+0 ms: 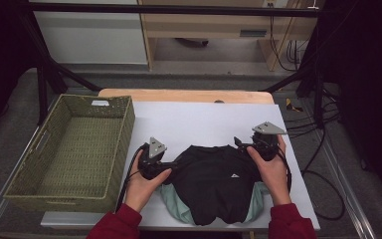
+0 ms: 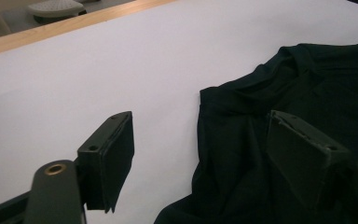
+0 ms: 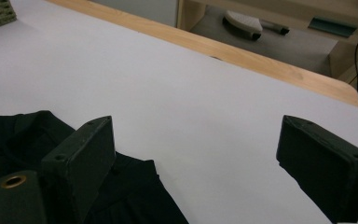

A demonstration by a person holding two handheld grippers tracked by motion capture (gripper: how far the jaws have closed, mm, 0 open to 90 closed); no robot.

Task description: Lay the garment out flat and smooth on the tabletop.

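Black shirt (image 1: 214, 181) lay folded at near edge of surface (image 1: 204, 119), pale-green lining showing beneath. Left hand-held gripper (image 2: 200, 154) and right hand-held gripper (image 3: 196, 163) both stood wide, empty, at shirt's far corners. Risks: jaw snagging collar, fold unravelling; shirt sliding off near edge; basket (image 1: 74, 149) far left, long carry.

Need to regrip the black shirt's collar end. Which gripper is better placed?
Probably left: the left gripper has one jaw over the black shirt. The right gripper mostly faces the bare table cover.
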